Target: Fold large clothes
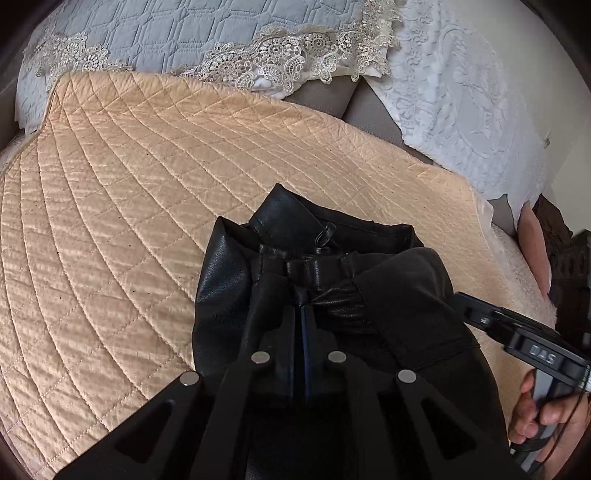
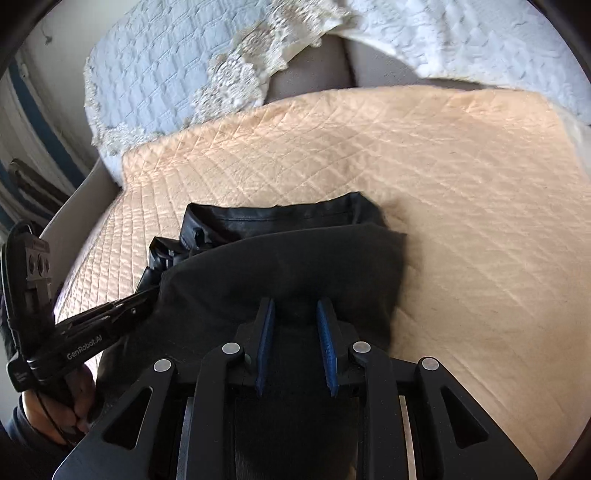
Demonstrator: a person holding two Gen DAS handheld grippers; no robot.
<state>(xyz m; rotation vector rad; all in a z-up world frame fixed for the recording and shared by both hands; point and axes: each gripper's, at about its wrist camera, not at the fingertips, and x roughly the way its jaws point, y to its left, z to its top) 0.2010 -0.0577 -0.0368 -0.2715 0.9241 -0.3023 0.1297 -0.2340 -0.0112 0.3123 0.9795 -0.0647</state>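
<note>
A black jacket (image 1: 332, 280) lies on a peach quilt (image 1: 110, 221) below lace-edged pillows (image 1: 184, 33). Left gripper (image 1: 303, 299) pinches it; right gripper (image 2: 295, 314) clamps its lining.

Peach quilted bedspread (image 1: 147, 206) covers the bed. Blue-grey lace-trimmed pillow (image 1: 177, 33) and white textured pillow (image 1: 461, 110) at the head. Daylight, pale wall (image 1: 546, 55).

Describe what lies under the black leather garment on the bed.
The black leather garment rests on a peach quilted bedspread, which shows on every open side of it. The bedspread directly beneath it, and the garment's lower layers, are covered, so nothing more can be told.
</note>
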